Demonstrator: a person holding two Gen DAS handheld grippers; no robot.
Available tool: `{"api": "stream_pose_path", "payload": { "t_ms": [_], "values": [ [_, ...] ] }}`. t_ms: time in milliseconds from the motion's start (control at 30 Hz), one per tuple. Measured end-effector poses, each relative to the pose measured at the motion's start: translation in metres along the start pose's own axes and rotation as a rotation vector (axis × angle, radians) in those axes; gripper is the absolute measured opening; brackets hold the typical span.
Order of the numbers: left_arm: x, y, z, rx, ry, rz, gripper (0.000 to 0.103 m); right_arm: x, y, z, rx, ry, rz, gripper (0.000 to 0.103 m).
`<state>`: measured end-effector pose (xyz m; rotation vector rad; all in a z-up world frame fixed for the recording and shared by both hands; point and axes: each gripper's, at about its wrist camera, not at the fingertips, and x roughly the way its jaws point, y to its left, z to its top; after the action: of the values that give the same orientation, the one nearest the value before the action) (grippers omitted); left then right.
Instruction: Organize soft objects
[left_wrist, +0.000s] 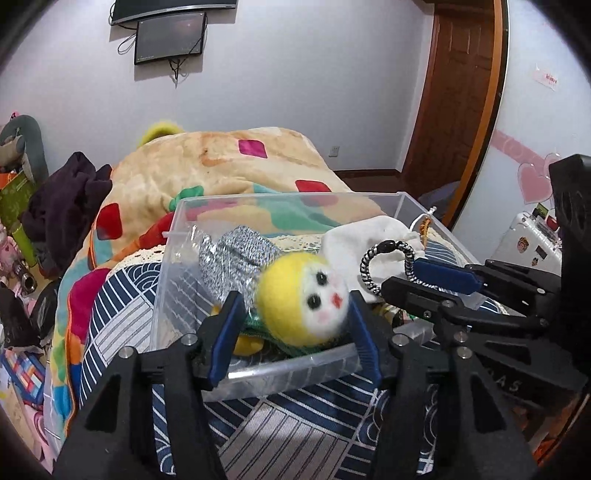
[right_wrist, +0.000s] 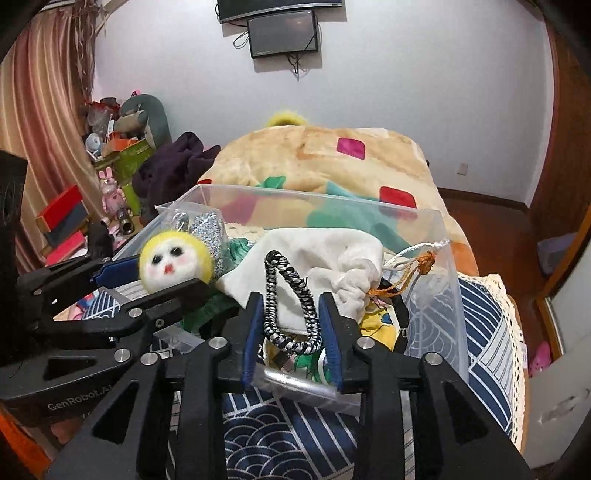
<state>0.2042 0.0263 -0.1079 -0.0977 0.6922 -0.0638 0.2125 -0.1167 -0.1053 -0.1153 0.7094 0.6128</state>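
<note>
Our left gripper (left_wrist: 295, 314) clasped the felt doll (left_wrist: 303, 295) at frame centre; our right gripper (right_wrist: 291, 325) pinched the braided hair tie (right_wrist: 291, 295), which we judged could snag the white pouch (right_wrist: 332, 258) inside the clear bin (right_wrist: 439, 266).

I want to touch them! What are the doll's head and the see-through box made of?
The doll's head looks like fuzzy felted wool: matte, with soft, hairy edges. The box looks like clear hard plastic: glossy, and the bedding shows through its walls.
</note>
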Motion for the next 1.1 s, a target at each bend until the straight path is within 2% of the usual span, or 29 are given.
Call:
{"api": "stream_pose_path", "payload": {
  "t_ms": [133,333,467,533,900,967,1033,1100],
  "values": [
    [-0.011,0.002,-0.002,-0.018,-0.012,-0.022,0.058,-0.006,-0.006,-0.001,0.019,-0.009,0.013,0.042],
    [-0.040,0.002,-0.001,-0.038,-0.072,-0.048,0.058,-0.025,-0.002,0.003,0.002,-0.053,-0.002,0.043],
    [-0.066,0.002,0.004,-0.049,-0.131,-0.058,0.058,-0.045,-0.001,0.008,-0.002,-0.110,-0.008,0.044],
    [-0.077,0.000,0.006,-0.047,-0.158,-0.060,0.058,-0.054,0.000,0.011,-0.003,-0.139,-0.023,0.051],
    [-0.157,-0.018,0.010,0.000,-0.363,-0.027,0.058,-0.124,0.010,0.015,-0.009,-0.343,-0.038,0.055],
    [-0.169,-0.023,0.008,0.014,-0.393,-0.020,0.065,-0.137,0.011,0.015,-0.005,-0.382,-0.032,0.058],
    [-0.180,-0.028,0.006,0.028,-0.418,-0.024,0.071,-0.148,0.013,0.012,0.001,-0.416,-0.030,0.072],
    [-0.187,-0.033,0.003,0.043,-0.436,-0.018,0.077,-0.158,0.015,0.010,0.005,-0.448,-0.036,0.078]
  ]
}}
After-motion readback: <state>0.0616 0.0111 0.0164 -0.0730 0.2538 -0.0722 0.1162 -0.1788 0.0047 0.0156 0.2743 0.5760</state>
